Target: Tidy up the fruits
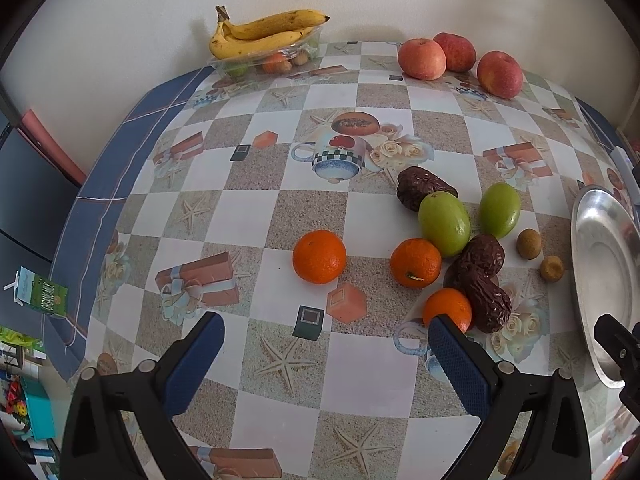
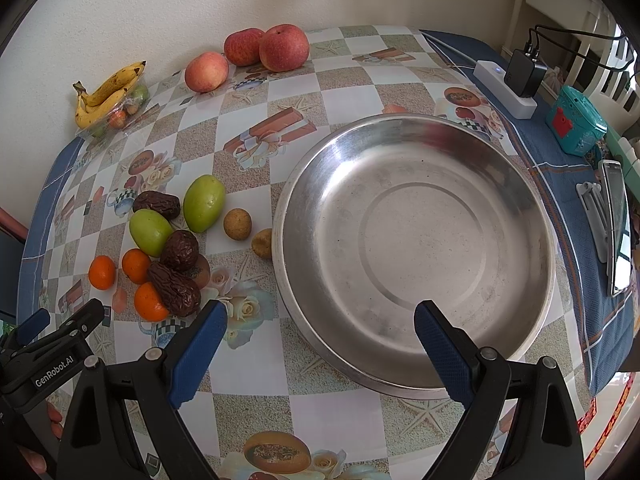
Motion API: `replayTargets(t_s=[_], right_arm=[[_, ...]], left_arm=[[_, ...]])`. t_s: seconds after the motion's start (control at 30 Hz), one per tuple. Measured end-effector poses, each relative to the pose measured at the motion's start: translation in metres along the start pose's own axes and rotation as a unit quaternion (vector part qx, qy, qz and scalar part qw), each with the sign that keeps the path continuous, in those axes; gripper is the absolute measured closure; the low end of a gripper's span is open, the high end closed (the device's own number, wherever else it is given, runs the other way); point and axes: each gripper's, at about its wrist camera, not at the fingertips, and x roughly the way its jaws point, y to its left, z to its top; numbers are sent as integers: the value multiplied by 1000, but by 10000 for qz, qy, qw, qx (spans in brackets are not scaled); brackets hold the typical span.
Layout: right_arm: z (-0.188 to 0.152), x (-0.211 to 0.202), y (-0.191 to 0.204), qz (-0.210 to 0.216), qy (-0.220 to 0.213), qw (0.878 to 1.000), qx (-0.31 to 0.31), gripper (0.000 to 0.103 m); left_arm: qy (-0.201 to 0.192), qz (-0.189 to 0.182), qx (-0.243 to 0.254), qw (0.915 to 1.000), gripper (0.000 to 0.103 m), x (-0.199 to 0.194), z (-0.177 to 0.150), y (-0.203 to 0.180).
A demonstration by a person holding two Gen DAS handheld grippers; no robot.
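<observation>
A loose cluster of fruit is seen on the tablecloth (image 2: 256, 376) just left of the empty steel bowl (image 2: 416, 236): three oranges (image 1: 319, 256), two green fruits (image 1: 444, 223), three dark dates (image 1: 424, 187) and two small brown round fruits (image 2: 237, 223), one of them touching the bowl's rim. Three apples (image 1: 421, 58) are set well apart at the far edge by the wall, and bananas (image 1: 264, 32) are laid on a clear plastic tray (image 1: 240, 66) at the far left. The left gripper (image 1: 326, 364) is held spread wide above the cloth, nothing between its pads, the nearest orange just beside its right finger. The right gripper (image 2: 320, 354) is likewise spread wide, over the bowl's near rim. A power strip (image 2: 505, 89), teal box (image 2: 576, 126) and phone (image 2: 618, 228) are seen at right.
</observation>
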Motion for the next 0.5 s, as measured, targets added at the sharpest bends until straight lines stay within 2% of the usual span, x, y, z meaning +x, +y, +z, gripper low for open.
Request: replayTargets(t_s=[0.5], right_arm=[[0,1,1,-7,8,10000,-1,8]], left_arm=[[-36,-128,52,9999,0,-3,2,-4]])
